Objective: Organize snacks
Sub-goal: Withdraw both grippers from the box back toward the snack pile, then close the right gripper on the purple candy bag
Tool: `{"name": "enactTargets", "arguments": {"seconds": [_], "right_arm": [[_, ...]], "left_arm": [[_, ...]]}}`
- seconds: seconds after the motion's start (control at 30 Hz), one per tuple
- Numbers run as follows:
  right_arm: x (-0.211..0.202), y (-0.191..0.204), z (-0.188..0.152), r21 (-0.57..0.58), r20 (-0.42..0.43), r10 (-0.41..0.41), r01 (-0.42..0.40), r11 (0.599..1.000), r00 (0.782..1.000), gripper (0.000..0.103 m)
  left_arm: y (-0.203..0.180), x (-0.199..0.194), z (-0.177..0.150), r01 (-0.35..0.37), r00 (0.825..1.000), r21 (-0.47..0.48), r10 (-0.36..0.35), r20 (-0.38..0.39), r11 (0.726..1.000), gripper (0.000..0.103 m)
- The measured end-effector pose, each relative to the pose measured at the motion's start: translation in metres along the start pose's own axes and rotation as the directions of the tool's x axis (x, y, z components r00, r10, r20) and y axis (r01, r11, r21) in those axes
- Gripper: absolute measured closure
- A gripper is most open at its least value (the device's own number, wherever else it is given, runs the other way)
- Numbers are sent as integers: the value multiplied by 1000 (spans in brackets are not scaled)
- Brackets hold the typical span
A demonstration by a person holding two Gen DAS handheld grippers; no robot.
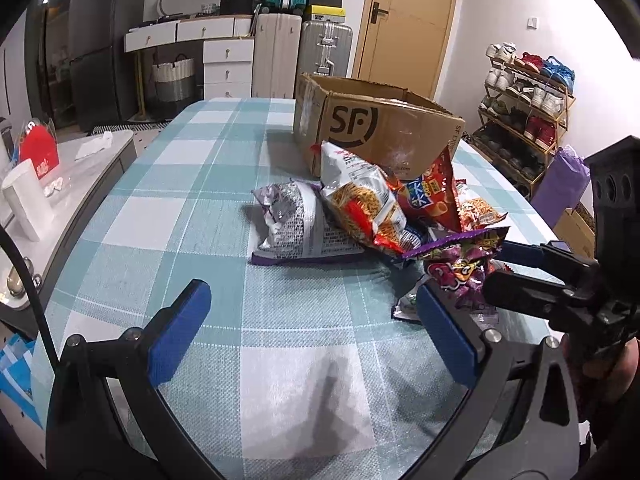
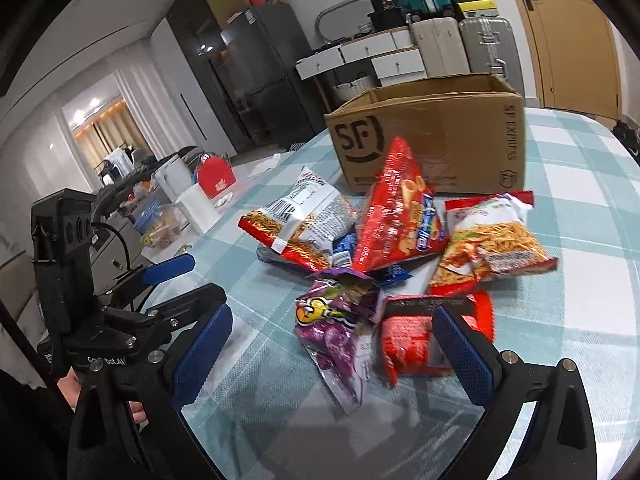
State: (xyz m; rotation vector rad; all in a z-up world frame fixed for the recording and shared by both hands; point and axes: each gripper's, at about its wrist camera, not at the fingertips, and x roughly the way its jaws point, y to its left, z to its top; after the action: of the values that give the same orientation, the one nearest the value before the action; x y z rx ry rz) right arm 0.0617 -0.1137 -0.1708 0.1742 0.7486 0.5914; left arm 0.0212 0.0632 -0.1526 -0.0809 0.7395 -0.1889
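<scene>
Purple snack bag (image 2: 340,332) seemingly between right gripper's (image 2: 340,354) 2 spread fingers.

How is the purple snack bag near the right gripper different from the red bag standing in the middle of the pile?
The purple snack bag lies low on the tablecloth, crumpled; the red bag stands up, pointing high. The purple snack bag is nearest the right gripper; the red bag is closer to the cardboard box. Both are glossy packets in the same pile, outside the cardboard box.

The snack bags (image 2: 400,220) are glossy, crinkled plastic film. The box (image 2: 432,140) is matt corrugated cardboard. The tablecloth (image 1: 280,340) is coarse woven cloth.
</scene>
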Motion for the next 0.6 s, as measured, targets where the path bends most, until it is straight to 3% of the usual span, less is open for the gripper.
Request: {"name": "enactTargets", "arguments": {"seconds": [0.13, 0.2, 0.33, 0.4, 0.6], "right_arm": [[11, 3, 4, -6, -25, 2, -2, 1000, 1000, 5], [15, 3, 7, -2, -38, 2, -2, 1000, 999, 14], [22, 6, 10, -13, -52, -18, 18, 1000, 998, 19], [25, 9, 11, -36, -56, -43, 41, 999, 998, 35], [34, 23, 9, -128, -77, -107, 97, 987, 991, 50]], "left_arm": [[3, 1, -3, -2, 1000, -5, 2, -9, 1000, 1], [4, 0, -5, -1, 1000, -5, 1, -14, 1000, 1], [6, 1, -7, 3, 1000, -9, -3, -21, 1000, 1], [6, 2, -8, 6, 1000, -14, -6, -25, 1000, 1], [3, 3, -11, 8, 999, -8, -8, -40, 1000, 1]]}}
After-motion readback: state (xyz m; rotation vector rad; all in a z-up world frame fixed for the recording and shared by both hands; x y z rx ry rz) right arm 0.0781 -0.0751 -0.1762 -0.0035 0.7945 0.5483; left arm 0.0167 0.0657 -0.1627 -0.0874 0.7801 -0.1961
